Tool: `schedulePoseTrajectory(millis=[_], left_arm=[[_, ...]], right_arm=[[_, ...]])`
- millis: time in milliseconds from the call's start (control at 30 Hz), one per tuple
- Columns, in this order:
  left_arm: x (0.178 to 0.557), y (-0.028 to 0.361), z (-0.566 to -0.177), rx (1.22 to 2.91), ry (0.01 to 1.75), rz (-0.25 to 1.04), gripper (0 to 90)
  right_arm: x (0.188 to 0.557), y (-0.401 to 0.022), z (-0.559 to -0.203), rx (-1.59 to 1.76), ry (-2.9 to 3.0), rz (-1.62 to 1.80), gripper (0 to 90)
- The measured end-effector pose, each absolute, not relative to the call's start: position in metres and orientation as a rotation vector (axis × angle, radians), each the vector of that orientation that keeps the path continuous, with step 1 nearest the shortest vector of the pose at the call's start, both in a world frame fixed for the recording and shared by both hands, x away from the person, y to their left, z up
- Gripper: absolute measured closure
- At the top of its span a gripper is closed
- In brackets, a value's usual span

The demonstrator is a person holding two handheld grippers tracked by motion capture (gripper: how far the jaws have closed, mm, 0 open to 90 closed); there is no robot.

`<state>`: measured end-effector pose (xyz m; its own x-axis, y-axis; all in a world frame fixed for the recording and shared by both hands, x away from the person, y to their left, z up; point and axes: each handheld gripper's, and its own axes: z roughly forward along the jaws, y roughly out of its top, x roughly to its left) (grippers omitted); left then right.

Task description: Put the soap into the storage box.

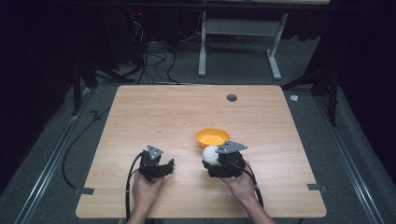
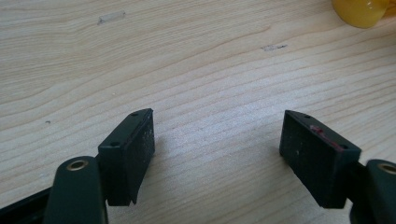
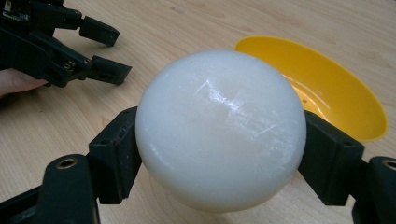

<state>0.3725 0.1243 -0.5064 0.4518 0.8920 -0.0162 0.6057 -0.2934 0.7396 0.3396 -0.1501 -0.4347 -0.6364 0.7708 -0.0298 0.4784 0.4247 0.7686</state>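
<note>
We see the white ball (image 3: 220,130) clamped between our right gripper's (image 3: 219,154) jaws just beside the yellow bowl (image 3: 327,88), our left gripper (image 2: 217,144) gaping empty over the wooden table (image 1: 163,112), dark room around.

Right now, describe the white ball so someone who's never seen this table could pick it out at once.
On the wooden table, look toward the near edge, just in front of the yellow bowl. There the right gripper is shut on the white ball. It is the one round, glossy, milky-white thing there, clamped between two black jaws, while the left gripper stands open with nothing between its jaws.
</note>
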Motion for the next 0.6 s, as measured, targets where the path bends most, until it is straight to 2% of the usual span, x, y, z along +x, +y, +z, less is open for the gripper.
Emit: schedulePoseTrajectory(millis=[600], left_arm=[[0.371, 0.125, -0.506, 2.024, 1.236, 0.525, 25.5]], right_arm=[[0.364, -0.152, -0.411, 1.06, 2.29, 1.058, 24.3]])
